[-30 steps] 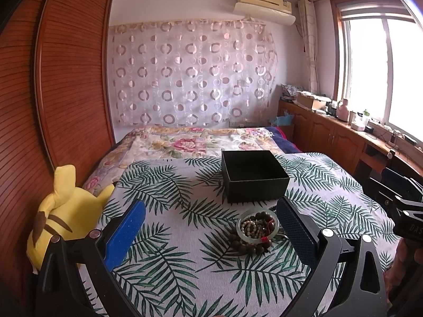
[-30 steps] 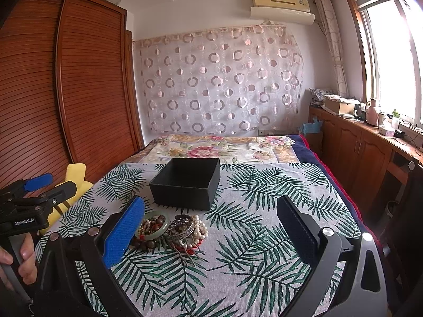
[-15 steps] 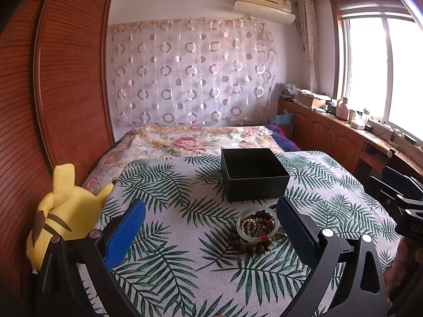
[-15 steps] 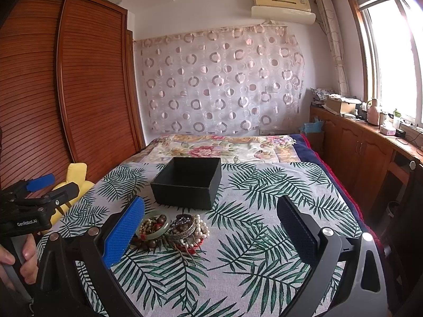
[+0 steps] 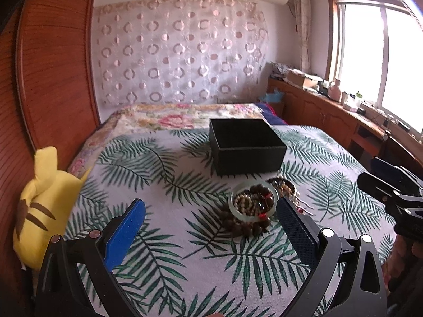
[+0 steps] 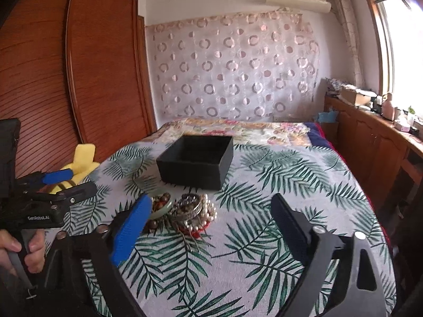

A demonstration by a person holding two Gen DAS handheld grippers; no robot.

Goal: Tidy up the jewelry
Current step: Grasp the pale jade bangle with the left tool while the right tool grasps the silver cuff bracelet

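A pile of jewelry (image 5: pixel 252 206) lies on the leaf-print bedspread: a pale green bangle (image 5: pixel 235 210) around wooden and small beads, with dark bead strings beneath. In the right wrist view the pile (image 6: pixel 185 210) also shows a pearl bracelet (image 6: pixel 207 212) and metal pieces. An open black box (image 5: pixel 246 145) stands just behind it, also in the right wrist view (image 6: pixel 197 161). My left gripper (image 5: pixel 211 214) is open and empty, just short of the pile. My right gripper (image 6: pixel 211 211) is open and empty, with the pile between its fingers' line.
A yellow plush toy (image 5: pixel 45 203) lies at the bed's left edge by the wooden wardrobe (image 5: pixel 47 79). A wooden cabinet (image 5: pixel 330 116) with clutter runs under the window on the right. The bedspread (image 6: pixel 264 251) stretches around the pile.
Both grippers have moved forward and lower toward the jewelry pile, which looms larger. Both stay open.
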